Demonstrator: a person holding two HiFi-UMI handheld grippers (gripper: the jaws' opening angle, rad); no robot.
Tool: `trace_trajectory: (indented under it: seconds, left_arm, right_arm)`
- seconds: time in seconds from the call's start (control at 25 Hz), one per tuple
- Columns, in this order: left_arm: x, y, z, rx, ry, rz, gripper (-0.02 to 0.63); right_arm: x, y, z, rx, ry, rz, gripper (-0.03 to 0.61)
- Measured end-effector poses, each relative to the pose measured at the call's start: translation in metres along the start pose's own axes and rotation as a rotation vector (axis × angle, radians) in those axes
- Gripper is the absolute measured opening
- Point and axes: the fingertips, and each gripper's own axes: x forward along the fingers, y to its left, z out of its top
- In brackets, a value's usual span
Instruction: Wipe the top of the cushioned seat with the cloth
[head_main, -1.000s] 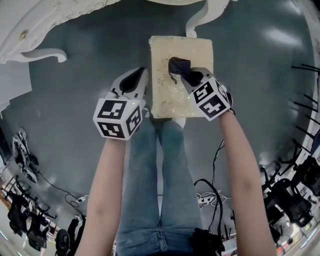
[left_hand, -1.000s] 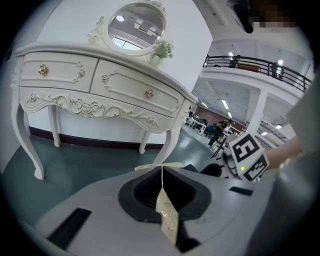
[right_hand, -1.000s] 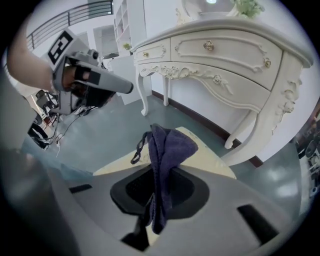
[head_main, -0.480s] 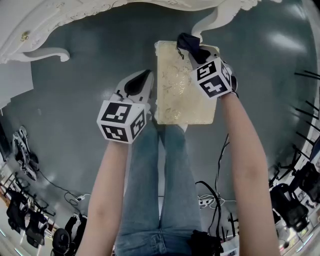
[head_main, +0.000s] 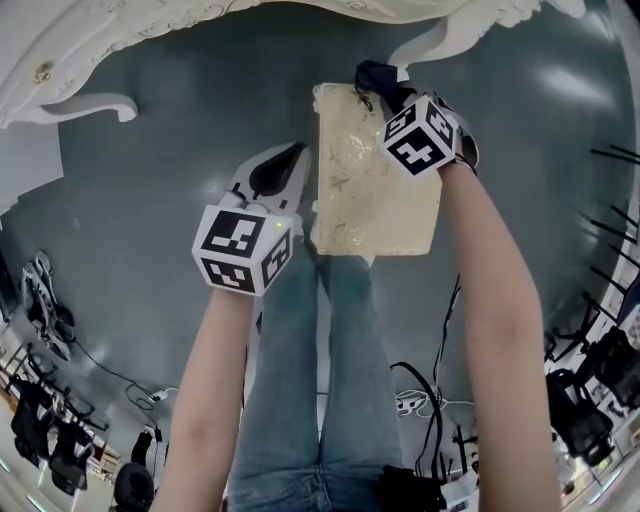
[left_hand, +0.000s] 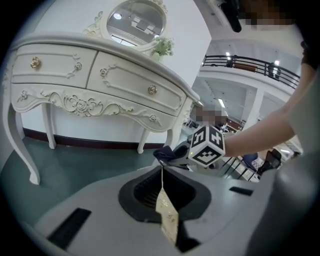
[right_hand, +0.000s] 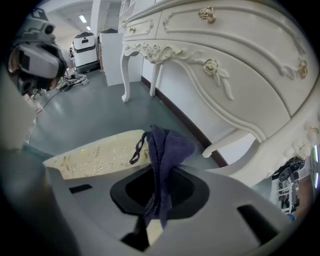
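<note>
The cream-and-gold cushioned seat (head_main: 372, 185) stands on the grey floor in front of the person's legs. My right gripper (head_main: 392, 97) is at the seat's far right corner, shut on a dark blue cloth (head_main: 373, 76) that lies on the cushion there. In the right gripper view the cloth (right_hand: 167, 147) bunches out of the shut jaws over the seat (right_hand: 95, 155). My left gripper (head_main: 288, 165) is at the seat's left edge. The left gripper view shows its jaws closed on a thin strip of the gold seat edge (left_hand: 167, 220), with the right gripper (left_hand: 205, 146) and the cloth (left_hand: 165, 153) beyond.
A white carved dressing table (head_main: 150, 30) stands just past the seat, one leg (head_main: 430, 40) beside the cloth. It fills the right gripper view (right_hand: 225, 60) and the left gripper view (left_hand: 100, 75). Cables (head_main: 420, 390) and dark equipment (head_main: 590, 380) lie behind the person.
My right gripper has carried the cloth from the middle of the seat to its far right corner. The left gripper has stayed at the left edge.
</note>
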Motion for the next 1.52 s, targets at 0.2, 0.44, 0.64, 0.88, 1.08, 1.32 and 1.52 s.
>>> trace_trajectory:
  seconds: [0.2,0.44,0.64,0.88,1.08,1.32,1.52]
  left_arm:
    - [0.003,0.003,-0.004,0.017,0.013,-0.001,0.005]
    - [0.001,0.003,-0.004,0.018,0.007,-0.011,0.005]
    - [0.000,0.002,-0.005,0.011,0.010,-0.020,0.006]
    - [0.000,0.002,-0.003,0.006,0.006,-0.027,0.005]
    - [-0.004,-0.001,-0.003,0.005,0.002,-0.031,0.006]
    - [-0.007,-0.002,-0.007,0.005,0.002,-0.031,0.005]
    - [-0.007,-0.005,-0.010,0.013,0.005,-0.034,0.005]
  right_arm:
    - [0.014,0.014,0.002,-0.018,0.035,0.041,0.035]
    - [0.018,0.031,0.005,-0.041,0.036,0.080,0.035]
    - [0.018,0.036,0.001,-0.083,0.074,0.098,0.035]
    - [0.013,0.048,-0.001,-0.119,0.098,0.134,0.035]
    - [0.010,0.056,-0.005,-0.117,0.101,0.146,0.035]
    - [0.007,0.064,-0.009,-0.117,0.100,0.158,0.035]
    - [0.002,0.075,-0.013,-0.107,0.099,0.192,0.035]
